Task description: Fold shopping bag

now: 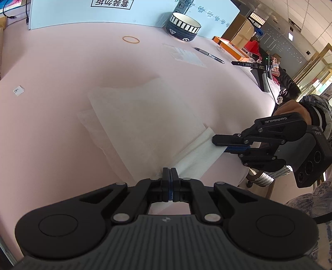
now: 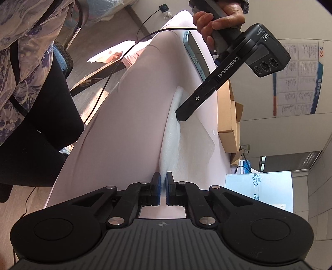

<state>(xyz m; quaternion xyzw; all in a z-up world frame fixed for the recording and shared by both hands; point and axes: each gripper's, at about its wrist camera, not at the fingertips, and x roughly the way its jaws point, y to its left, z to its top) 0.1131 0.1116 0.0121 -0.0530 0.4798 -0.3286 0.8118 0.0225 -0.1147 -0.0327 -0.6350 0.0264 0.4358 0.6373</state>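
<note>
The left gripper (image 1: 170,172) was clamped on the near edge of the bag (image 1: 145,116), which lay flat on the table (image 1: 62,68); the right gripper (image 1: 220,143) pinched its right-hand corner. Thin fabric might slip free if pulled unevenly. Handles could not be made out. The bowl (image 1: 183,26) stood well beyond.

Your left gripper (image 1: 170,176) hides the corner of the shopping bag (image 1: 145,124) it pinches, so you cannot see how much film sits between the pads. The board (image 1: 132,12) behind the bowl (image 1: 183,26) is cut off by the top edge. In the right wrist view the phone (image 2: 197,56) is partly covered by your left hand (image 2: 220,18), and the wall poster (image 2: 298,76) is too small to read.
</note>
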